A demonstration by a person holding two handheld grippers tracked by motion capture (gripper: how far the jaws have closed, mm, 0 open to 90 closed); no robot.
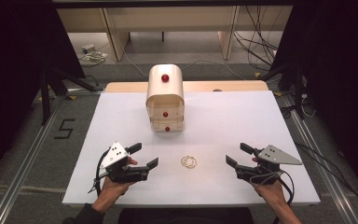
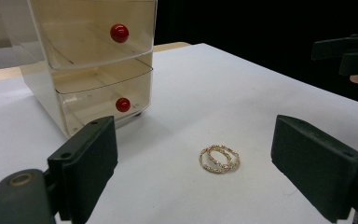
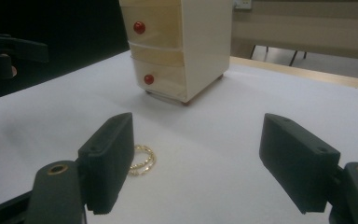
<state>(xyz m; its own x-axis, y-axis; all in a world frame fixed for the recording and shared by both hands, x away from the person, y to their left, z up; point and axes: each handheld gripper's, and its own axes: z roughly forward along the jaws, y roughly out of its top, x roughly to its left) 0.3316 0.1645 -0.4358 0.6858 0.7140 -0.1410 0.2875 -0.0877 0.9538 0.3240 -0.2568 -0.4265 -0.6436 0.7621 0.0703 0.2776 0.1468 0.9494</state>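
Note:
Two gold rings (image 1: 189, 162) lie overlapping on the white table (image 1: 121, 121), near its front and between both grippers; they also show in the left gripper view as rings (image 2: 219, 158) and in the right gripper view as rings (image 3: 142, 159). A cream drawer chest (image 1: 165, 98) with red knobs stands at the middle back, chest (image 2: 88, 60), chest (image 3: 182, 42). My left gripper (image 1: 143, 155) rests at the front left, open and empty, its jaws turned toward the rings. My right gripper (image 1: 239, 155) mirrors it at the front right, open and empty.
The chest's drawers look closed, each with a red knob (image 1: 167, 129). A wooden strip (image 1: 121, 87) edges the table's far side. Beyond it are cables (image 1: 256, 42) on the floor and furniture legs. Dark stands flank the table.

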